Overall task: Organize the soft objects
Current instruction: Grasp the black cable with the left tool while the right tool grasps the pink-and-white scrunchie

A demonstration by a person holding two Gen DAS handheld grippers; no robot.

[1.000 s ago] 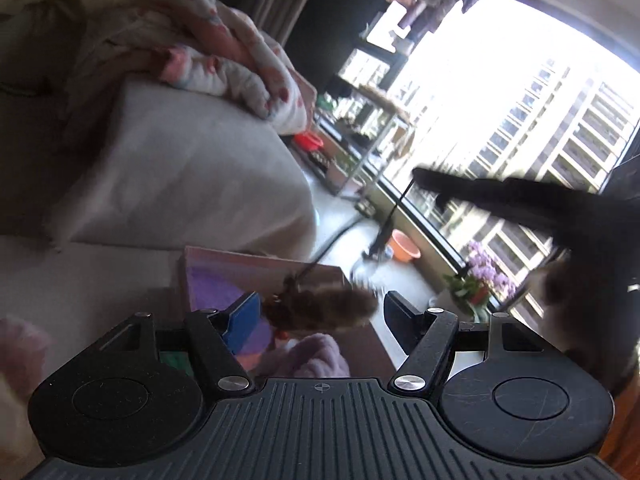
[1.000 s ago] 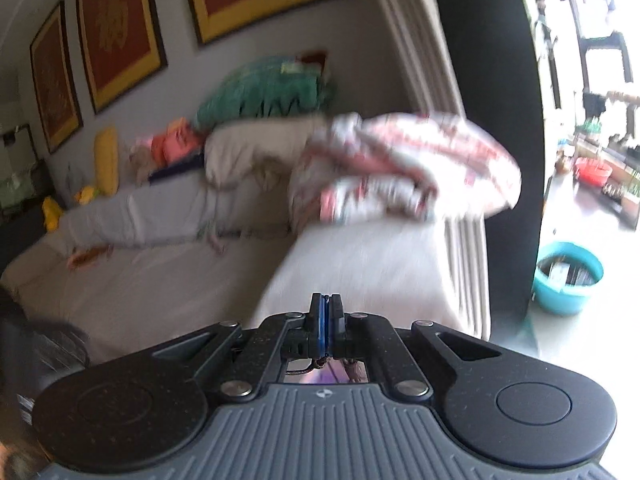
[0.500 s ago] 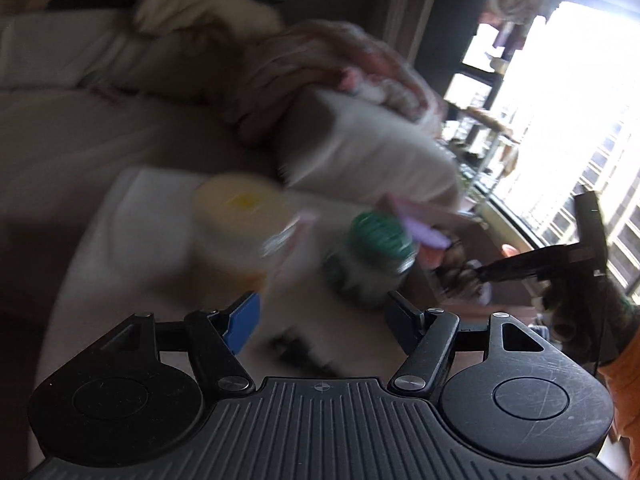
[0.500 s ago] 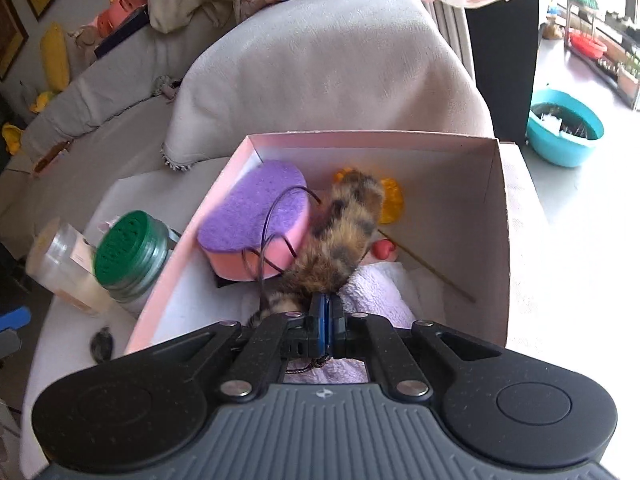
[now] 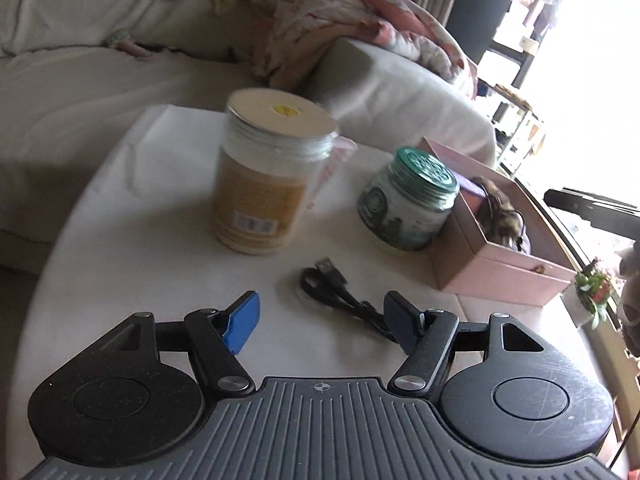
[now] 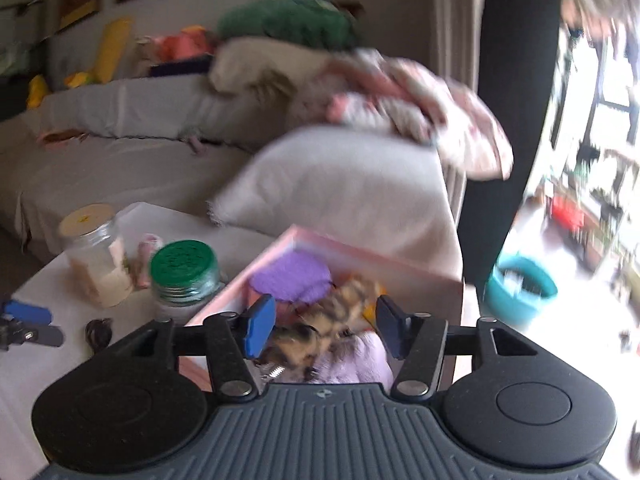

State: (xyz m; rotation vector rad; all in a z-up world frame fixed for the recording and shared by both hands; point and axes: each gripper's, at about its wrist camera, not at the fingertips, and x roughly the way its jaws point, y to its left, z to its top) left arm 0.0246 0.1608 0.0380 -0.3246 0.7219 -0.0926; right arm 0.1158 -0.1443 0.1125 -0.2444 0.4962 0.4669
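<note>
Left hand-held gripper (image 5: 320, 316) level and low over the white tabletop (image 5: 120, 240), jaws spread wide around a black coiled cable (image 5: 340, 292), right hand-held gripper (image 6: 322, 326) angled down over the pink cardboard box (image 6: 400, 260), jaws wide apart, holding nothing, brown furry tail toy (image 6: 320, 328) lying inside the box between them.

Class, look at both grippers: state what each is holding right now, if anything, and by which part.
Nothing is held. The right gripper is open above the furry toy lying in the pink box; the left gripper is open over the black cable.
</note>
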